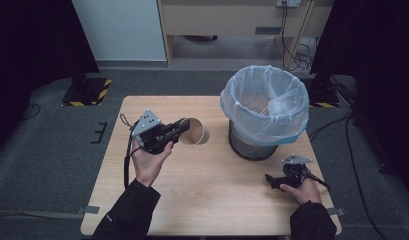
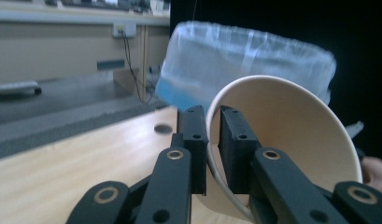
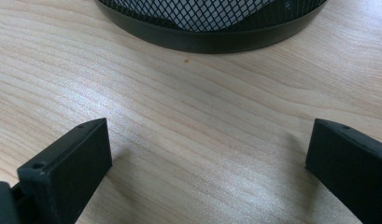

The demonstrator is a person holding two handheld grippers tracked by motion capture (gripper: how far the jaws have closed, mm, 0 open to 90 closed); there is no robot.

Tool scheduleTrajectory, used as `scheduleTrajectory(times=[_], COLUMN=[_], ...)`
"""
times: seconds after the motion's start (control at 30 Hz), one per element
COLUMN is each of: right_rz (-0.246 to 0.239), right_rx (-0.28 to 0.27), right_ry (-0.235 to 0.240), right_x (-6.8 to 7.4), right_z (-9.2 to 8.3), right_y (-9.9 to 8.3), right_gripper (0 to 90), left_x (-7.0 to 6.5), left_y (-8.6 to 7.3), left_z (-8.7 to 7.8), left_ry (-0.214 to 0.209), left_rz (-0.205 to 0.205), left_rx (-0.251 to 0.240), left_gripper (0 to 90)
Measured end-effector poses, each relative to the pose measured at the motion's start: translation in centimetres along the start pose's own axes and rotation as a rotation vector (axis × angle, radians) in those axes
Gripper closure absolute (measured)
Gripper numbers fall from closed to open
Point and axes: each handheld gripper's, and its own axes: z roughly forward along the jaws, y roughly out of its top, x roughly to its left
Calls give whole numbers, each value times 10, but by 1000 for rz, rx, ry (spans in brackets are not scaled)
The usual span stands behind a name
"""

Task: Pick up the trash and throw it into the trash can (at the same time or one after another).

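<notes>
I've got the left gripper clamped on the paper cup's rim, cup lifted just left of the lined mesh bin, probably its destination, drop still pending; right gripper idles wide open on the table.

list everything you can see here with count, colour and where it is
paper cup: 1, beige, on its side in the left gripper, its rim wall pinched between the jaws, mouth toward the bin
waste bin: 1, black mesh, standing on the table's far right part
bin liner: 1, pale blue translucent, folded over the bin's rim
table: 1, light wood, centre of the high view
floor stands: 2, black with yellow hazard stripes, on the grey carpet behind the table
left gripper: 1, black, above the table's left part
right gripper: 1, black, jaws wide apart, low at the table's near right
sleeves: 2, black, bottom edge
</notes>
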Motion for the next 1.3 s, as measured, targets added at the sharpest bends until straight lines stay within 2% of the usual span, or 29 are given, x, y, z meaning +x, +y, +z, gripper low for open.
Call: scheduleTrajectory(times=[0.37, 0.73, 0.97, 1.17, 1.3], right_rz=[0, 2, 0, -1, -1], right_rx=[0, -1, -3, -3, -3], right_ry=[0, 0, -1, -1, -1], right_x=[0, 0, 0, 0, 0], right_z=[0, 0, 0, 0, 0], right_y=[0, 0, 0, 0, 0], right_gripper=[5, 5, 5, 5, 5], left_x=[-10, -27, -32, -34, -38], left_y=[47, 76, 91, 100, 110], left_z=[6, 25, 43, 59, 73], left_ry=[0, -28, -25, -24, -13], left_rz=[33, 56, 71, 65, 85], left_rx=[-99, -156, -167, -178, -168], left_gripper=[810, 810, 809, 810, 810])
